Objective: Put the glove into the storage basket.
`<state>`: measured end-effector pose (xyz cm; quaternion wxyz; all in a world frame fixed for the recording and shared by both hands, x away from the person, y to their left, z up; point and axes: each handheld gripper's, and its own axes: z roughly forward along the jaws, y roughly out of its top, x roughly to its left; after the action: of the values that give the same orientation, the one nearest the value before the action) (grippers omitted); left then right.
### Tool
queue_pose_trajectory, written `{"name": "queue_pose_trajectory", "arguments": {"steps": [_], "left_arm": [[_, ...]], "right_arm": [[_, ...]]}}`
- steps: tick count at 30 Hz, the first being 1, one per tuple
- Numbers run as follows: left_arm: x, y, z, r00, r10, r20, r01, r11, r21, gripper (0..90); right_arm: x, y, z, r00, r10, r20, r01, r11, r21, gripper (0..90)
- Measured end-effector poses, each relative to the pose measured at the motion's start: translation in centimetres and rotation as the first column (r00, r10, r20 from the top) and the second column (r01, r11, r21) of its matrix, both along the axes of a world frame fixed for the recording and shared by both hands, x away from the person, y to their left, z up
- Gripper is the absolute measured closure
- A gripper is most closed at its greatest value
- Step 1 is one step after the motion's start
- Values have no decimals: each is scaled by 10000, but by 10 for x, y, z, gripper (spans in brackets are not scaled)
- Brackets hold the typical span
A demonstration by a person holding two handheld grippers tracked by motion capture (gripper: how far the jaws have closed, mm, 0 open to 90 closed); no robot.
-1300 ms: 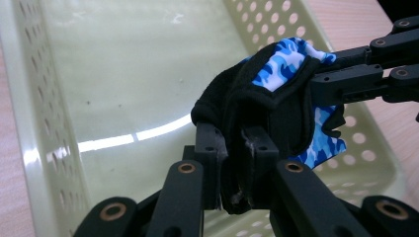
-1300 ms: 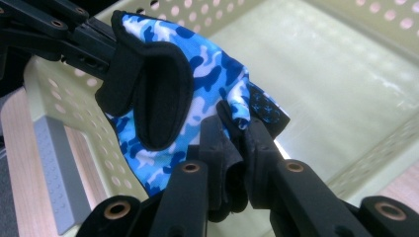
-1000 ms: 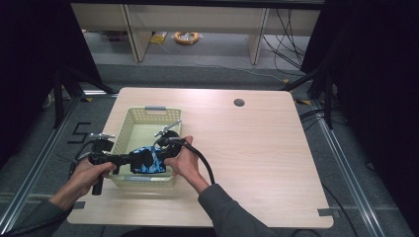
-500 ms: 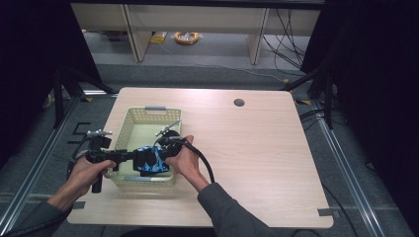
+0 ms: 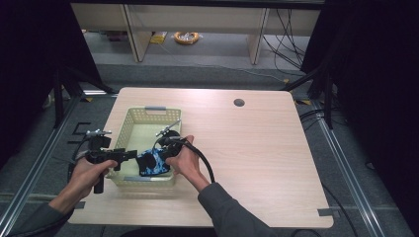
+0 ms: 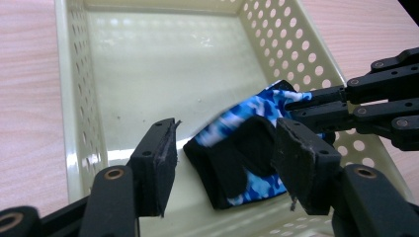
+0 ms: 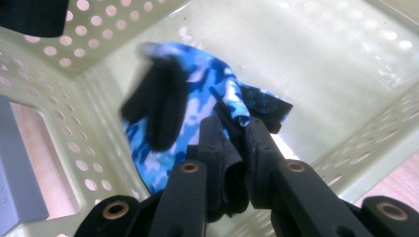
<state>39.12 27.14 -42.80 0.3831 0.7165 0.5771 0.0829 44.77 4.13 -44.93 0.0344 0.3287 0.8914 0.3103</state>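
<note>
A blue camouflage and black glove [image 5: 153, 164] [image 6: 242, 148] [image 7: 183, 108] hangs inside a pale green perforated basket [image 5: 129, 129] [image 6: 74, 98] [image 7: 346, 64], near its front wall. My right gripper [image 5: 159, 157] [image 7: 232, 133] is shut on the glove's edge and holds it up over the basket floor. Black jaws of that right gripper [image 6: 316, 106] reach in from the right in the left gripper view. My left gripper [image 5: 129, 155] [image 6: 225, 168] stands open at the basket's front left, its jaws on either side of the glove's black part without touching it.
The basket sits at the front left of a light wooden table [image 5: 257, 148] that has a round cable hole [image 5: 239, 102] at the back. Dark metal frame bars [image 5: 29, 187] flank the table. A cable [image 5: 202, 158] trails from the right gripper over the person's hand.
The glove has been lifted a little and shifted left inside the basket. The left gripper has come in closer to it.
</note>
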Motion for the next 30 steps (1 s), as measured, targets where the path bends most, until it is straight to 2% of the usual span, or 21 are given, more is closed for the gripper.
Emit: {"name": "queue_pose_trajectory", "arguments": {"steps": [11,13,18,21,27,30], "left_arm": [[-3,-6,-5,9981,-534,-297,534,9986,-10,427],[-3,-7,-5,9979,-550,-342,547,9985,-97,416],[-5,-9,-7,9968,-596,-540,583,9980,-244,395],[-5,-9,-7,9964,-622,-568,605,9977,-303,394],[-7,-12,-2,9968,-685,-414,668,9969,-405,391],[-9,-15,1,9956,-857,-377,830,9942,-686,382]], "right_arm": [[-1,3,-1,9997,-93,-220,94,10000,22,777],[1,3,-2,9999,125,-43,-125,9999,-49,760],[-1,5,1,10000,-11,51,12,9996,-282,669],[-1,6,4,9993,14,381,4,9989,-467,599],[-4,3,21,9961,65,874,-65,10000,-7,551],[-7,-1,30,9957,66,929,-91,9996,263,537]]}}
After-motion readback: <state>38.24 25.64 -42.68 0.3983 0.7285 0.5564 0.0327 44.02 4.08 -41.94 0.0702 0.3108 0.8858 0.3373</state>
